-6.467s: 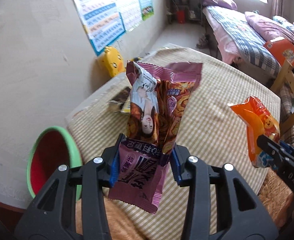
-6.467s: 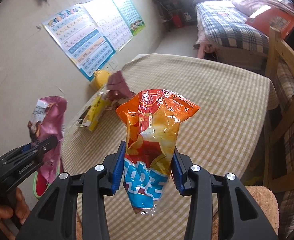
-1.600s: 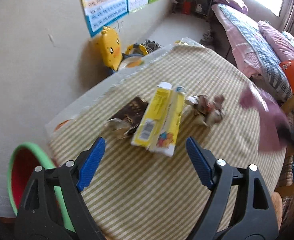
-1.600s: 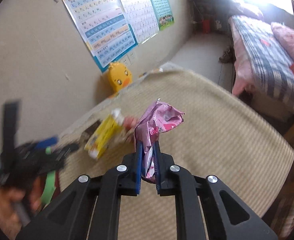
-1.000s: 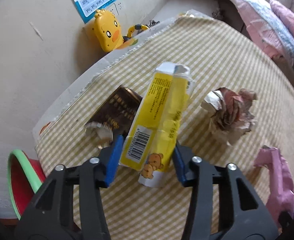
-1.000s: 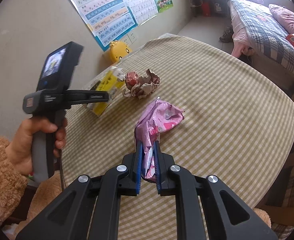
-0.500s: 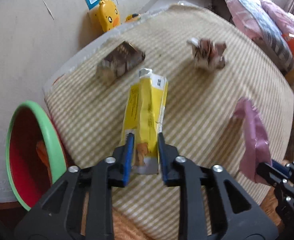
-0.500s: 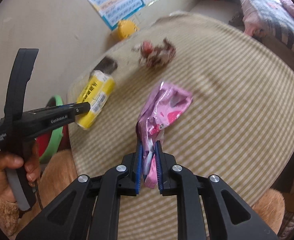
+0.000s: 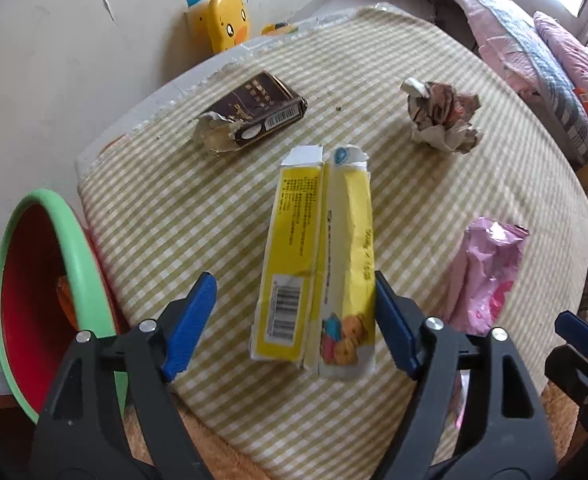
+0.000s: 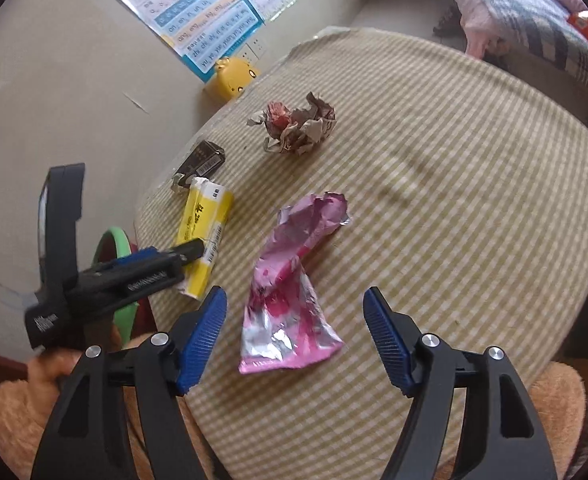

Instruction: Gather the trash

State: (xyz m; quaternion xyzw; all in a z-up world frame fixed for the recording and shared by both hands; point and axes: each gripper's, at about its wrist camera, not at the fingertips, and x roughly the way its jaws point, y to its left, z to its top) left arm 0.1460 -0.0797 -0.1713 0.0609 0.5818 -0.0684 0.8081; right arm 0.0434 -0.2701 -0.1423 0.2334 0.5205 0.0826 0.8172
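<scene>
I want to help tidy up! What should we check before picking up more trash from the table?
1. Left tool jaws apart: ok, opening, yellow box between them, not pressed.
2. Right tool jaws apart: ok, opening, pink wrapper loose between them.
3. Trash bowl within view beside the table: ok.
4. Bowl has room: cannot tell, only partly seen.
5. Table cleared: not ok; brown packet and crumpled paper remain.

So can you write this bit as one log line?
left gripper: opening, yellow carton between pads | right gripper: opening, pink wrapper | red bin: waiting
</scene>
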